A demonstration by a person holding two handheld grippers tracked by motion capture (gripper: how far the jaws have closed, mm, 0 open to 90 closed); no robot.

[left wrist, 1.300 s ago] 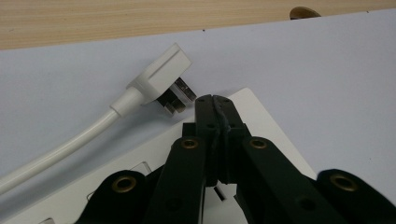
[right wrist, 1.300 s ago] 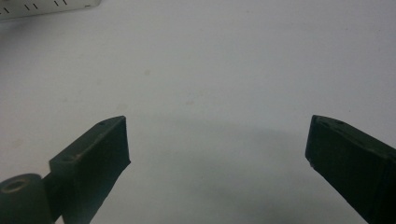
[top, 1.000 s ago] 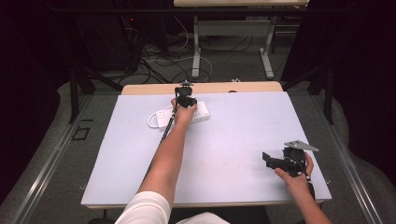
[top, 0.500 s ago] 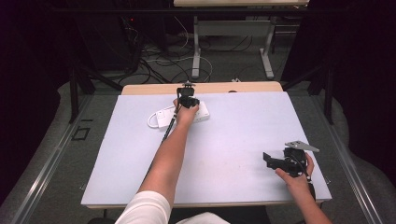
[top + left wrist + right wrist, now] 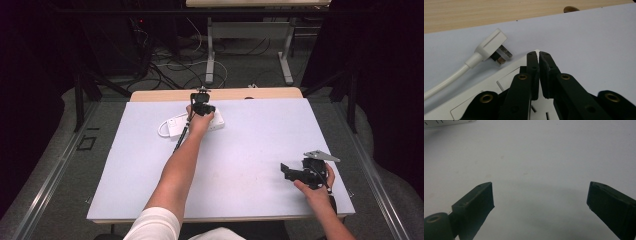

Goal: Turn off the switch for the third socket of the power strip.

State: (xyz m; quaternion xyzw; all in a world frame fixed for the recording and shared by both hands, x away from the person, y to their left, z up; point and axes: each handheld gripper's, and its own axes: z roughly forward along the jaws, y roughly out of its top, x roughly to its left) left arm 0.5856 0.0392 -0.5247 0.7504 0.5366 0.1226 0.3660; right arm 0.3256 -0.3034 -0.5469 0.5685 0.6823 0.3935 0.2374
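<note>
A white power strip [image 5: 216, 123] lies at the far middle of the white table top [image 5: 250, 150]. In the left gripper view its white plug [image 5: 491, 46] rests unplugged beside the strip [image 5: 499, 83], prongs toward it, with the cord [image 5: 446, 81] trailing left. My left gripper [image 5: 202, 107] points down over the strip. Its jaws [image 5: 539, 53] are shut with only a thin slit between them, having just parted a hair, and nothing is between them. My right gripper [image 5: 299, 173] rests near the front right of the table. Its jaws [image 5: 540, 195] stand wide open over bare table.
A wooden strip [image 5: 220, 94] runs along the table's far edge. Beyond it are cables and desk legs [image 5: 210, 55] on the floor. A corner of the power strip [image 5: 449, 122] shows far off in the right gripper view. Metal rails [image 5: 45, 180] flank the table.
My left gripper has shifted very slightly to the right above the power strip. The right gripper has stayed in place.
</note>
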